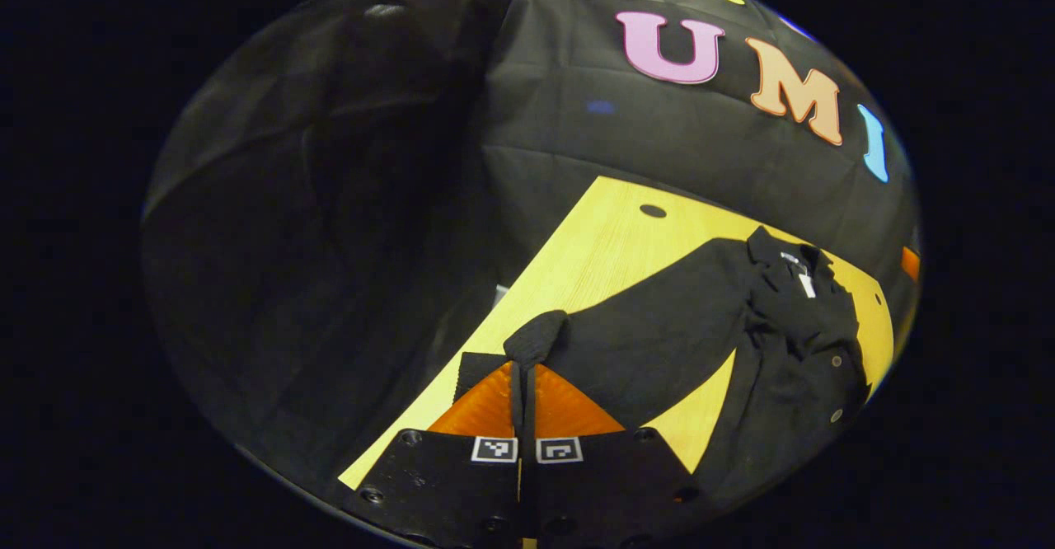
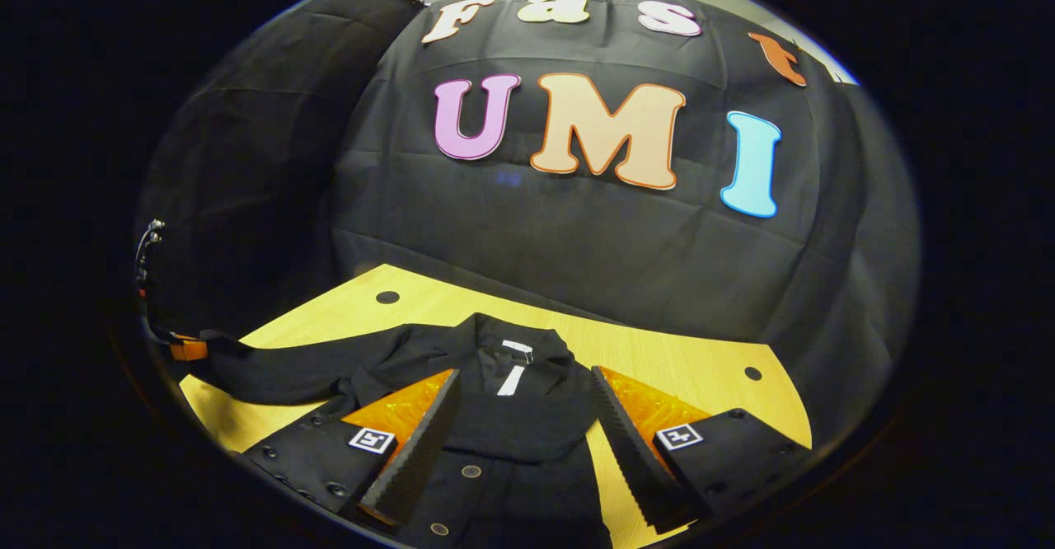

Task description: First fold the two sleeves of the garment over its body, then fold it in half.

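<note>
A black buttoned garment [image 1: 791, 343] lies on the yellow wooden table [image 1: 610, 244], collar towards the booth wall. My left gripper [image 1: 525, 376] is shut on the cuff of its sleeve [image 1: 651, 326], which stretches from the fingers to the garment's shoulder, lifted a little off the table. In the right gripper view the same garment [image 2: 494, 434] lies spread below, its collar and white label [image 2: 513, 377] between the fingers. My right gripper [image 2: 515, 417] hangs open above the garment's chest, holding nothing. The left gripper [image 2: 185, 347] with the sleeve's end shows far left.
The table [image 2: 684, 359] has small dark holes [image 2: 387, 297] near its far corners. The black cloth booth wall [image 2: 577, 236] rises right behind the table's far edge. The table's left edge [image 1: 461, 351] drops off into darkness.
</note>
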Motion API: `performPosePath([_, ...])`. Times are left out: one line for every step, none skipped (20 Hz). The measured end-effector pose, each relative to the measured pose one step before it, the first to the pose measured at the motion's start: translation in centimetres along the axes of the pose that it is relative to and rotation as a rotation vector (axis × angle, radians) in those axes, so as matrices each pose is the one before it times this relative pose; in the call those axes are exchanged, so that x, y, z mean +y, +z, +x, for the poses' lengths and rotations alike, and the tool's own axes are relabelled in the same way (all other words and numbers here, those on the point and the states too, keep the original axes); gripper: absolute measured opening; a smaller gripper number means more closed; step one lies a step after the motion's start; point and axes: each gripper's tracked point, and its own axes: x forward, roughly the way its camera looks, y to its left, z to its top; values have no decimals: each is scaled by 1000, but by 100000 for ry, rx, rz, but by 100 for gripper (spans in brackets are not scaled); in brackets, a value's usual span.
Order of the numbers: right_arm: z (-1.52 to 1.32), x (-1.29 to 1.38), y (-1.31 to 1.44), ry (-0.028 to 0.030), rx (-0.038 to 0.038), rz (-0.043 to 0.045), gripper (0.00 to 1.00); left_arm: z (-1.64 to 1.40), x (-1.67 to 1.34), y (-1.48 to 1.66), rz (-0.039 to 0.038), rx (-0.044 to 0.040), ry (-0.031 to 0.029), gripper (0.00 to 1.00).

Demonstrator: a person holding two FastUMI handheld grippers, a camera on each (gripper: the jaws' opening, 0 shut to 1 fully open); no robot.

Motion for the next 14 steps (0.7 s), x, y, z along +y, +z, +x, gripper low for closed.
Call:
performPosePath([-336, -566, -308, -269, 99, 300, 99, -454, -888, 1225, 4, -2067, -1191, 0])
performPosePath([-270, -598, -275, -410, -216, 132, 97, -124, -897, 1124, 44, -2679, -1109, 0])
performPosePath([-322, -580, -282, -350, 2, 228, 99, -285, -961, 989, 85, -1589, -1199, 0])
performPosePath([-280, -627, -246, -514, 24, 402, 97, -50, -793, 997, 261, -2272, -893, 0])
performPosePath([-300, -726, -403, -433, -8, 595, 97, -26, -1015, 1055, 370, -2252, -1237, 0])
performPosePath([-391, -783, -295, -640, -50, 728, 99, -9, -1095, 911, 615, -1779, -1397, 0])
performPosePath([-294, -782, -358, -656, 42, 838, 99, 75, -1021, 858, 940, -1637, -1429, 0])
performPosePath([-273, -742, -306, -468, 396, 1211, 99, -72, -802, 612, 1314, -1189, -1112, 0])
performPosePath([-305, -816, -443, -695, 252, 1250, 97, 110, -1010, 732, 1342, -1044, -1412, 0])
performPosePath([-243, -851, -207, -909, -110, 1217, 99, 28, -1053, 583, 1272, -982, -1271, 0])
performPosePath([-200, -810, -323, -752, -53, 1264, 99, 82, -1187, 764, 1193, -1215, -1703, 0])
performPosePath([-243, -746, -252, -761, 112, 1125, 99, 103, -1127, 619, 1389, -1309, -1560, 0])
performPosePath([-186, -838, -367, -861, 74, 979, 97, 260, -1160, 606, 1281, -1421, -1583, 0])
performPosePath([-265, -760, -222, -856, 105, 857, 97, 171, -1253, 662, 1179, -1639, -1825, 0])
